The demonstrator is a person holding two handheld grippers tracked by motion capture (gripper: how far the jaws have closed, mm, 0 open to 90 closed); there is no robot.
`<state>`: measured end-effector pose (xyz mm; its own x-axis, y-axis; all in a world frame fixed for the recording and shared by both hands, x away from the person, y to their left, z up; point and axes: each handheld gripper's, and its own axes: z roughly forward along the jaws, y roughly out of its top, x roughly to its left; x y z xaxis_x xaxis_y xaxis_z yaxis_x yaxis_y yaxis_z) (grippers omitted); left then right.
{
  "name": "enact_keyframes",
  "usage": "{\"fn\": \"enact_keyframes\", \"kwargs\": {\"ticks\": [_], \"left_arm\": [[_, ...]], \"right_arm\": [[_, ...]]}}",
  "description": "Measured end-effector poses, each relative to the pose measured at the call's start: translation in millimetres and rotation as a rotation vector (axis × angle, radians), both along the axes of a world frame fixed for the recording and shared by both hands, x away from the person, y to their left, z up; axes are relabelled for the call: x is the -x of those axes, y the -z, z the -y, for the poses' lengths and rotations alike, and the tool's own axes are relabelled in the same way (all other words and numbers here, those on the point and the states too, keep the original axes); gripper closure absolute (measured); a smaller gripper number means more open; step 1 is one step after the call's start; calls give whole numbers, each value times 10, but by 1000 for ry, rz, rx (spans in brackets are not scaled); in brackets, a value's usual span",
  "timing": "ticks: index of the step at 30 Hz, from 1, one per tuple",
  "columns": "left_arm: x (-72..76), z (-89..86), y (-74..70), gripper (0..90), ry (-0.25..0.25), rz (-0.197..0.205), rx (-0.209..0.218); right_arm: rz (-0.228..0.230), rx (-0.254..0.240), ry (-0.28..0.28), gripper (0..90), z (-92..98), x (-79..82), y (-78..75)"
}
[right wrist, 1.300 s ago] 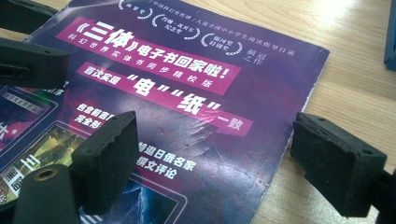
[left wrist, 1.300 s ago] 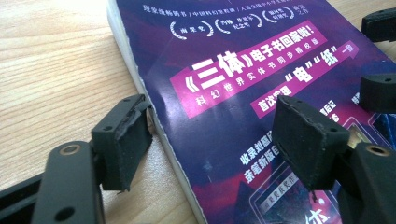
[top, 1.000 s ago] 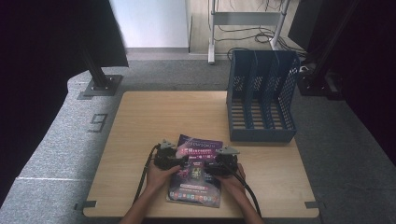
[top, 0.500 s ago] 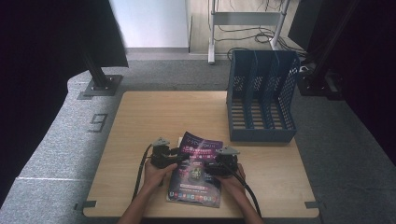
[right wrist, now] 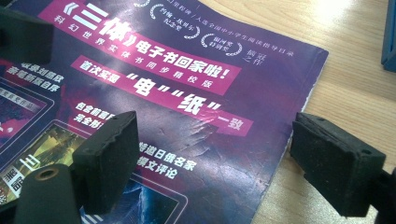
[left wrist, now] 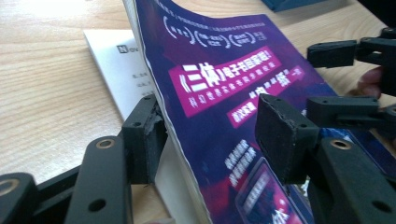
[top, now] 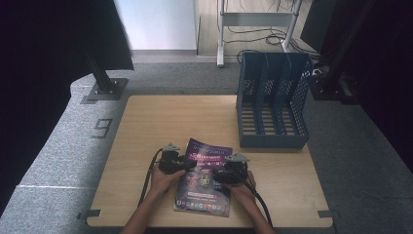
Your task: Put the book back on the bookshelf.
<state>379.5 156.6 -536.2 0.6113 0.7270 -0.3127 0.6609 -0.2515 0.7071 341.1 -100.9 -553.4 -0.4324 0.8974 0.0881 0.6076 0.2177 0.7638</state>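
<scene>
Surface: pale wood table (top: 160,126) on grey carpet; we work at its near edge.
Left gripper (left wrist: 210,135): jaws have just been closing and now straddle the lifted spine edge of the magazine (left wrist: 224,93). One pad sits against the underside pages; the other stands just off the purple cover. No pinch yet, so we log it as open around the edge.
Right gripper (right wrist: 215,163): jaws spread wide, hovering over the cover's opposite edge, gripping nothing.
Magazine position: between the two grippers, far side flat on the table, left edge raised and bowed; a white sheet (left wrist: 116,60) lies under it, just beyond the left gripper.
File rack (top: 272,105): blue, slotted, well beyond the right gripper, at the far right of the table.
Risk 1: we judge the pads may catch only the cover, which would peel open and let the pages sag.
Risk 2: a glossy cover could slip from a shallow bite.
Risk 3: the loose sheet may drag along.
</scene>
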Motion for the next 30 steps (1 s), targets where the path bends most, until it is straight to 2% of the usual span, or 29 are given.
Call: {"fn": "enact_keyframes", "kwargs": {"ticks": [3, 7, 10, 13, 17, 18, 20, 22, 24, 27, 30], "left_arm": [[-23, 20, -19, 442, 1, 6, 1], [-53, 75, -24, 441, 16, 7, -27], [-55, 75, 1, 460, 32, -20, -44], [-41, 68, 11, 486, 46, -29, -42], [-11, 91, 15, 521, 41, -4, -70], [7, 116, 12, 529, 37, 18, -94], [14, 127, 12, 541, 36, 25, -102], [46, 166, -5, 562, 38, 55, -131], [63, 184, -14, 580, 41, 62, -143], [73, 188, -20, 598, 48, 62, -146], [91, 185, -32, 669, 54, 73, -140]], "right_arm": [[0, 0, 0, 155, 0, 0, 0], [-2, -2, 0, 154, 2, -2, 1], [-2, -2, 1, 154, 2, -2, 1], [-3, -2, 2, 154, 1, 0, 0], [-2, -1, 2, 155, 0, 1, 0], [-2, -2, 2, 155, 0, 1, 0], [-2, -2, 2, 155, 0, 1, 0], [-2, -2, 2, 155, 0, 1, 0], [-2, -2, 2, 155, 0, 1, 0], [-2, -2, 3, 155, 0, 1, 0], [-2, -2, 2, 155, 0, 1, 1]]}}
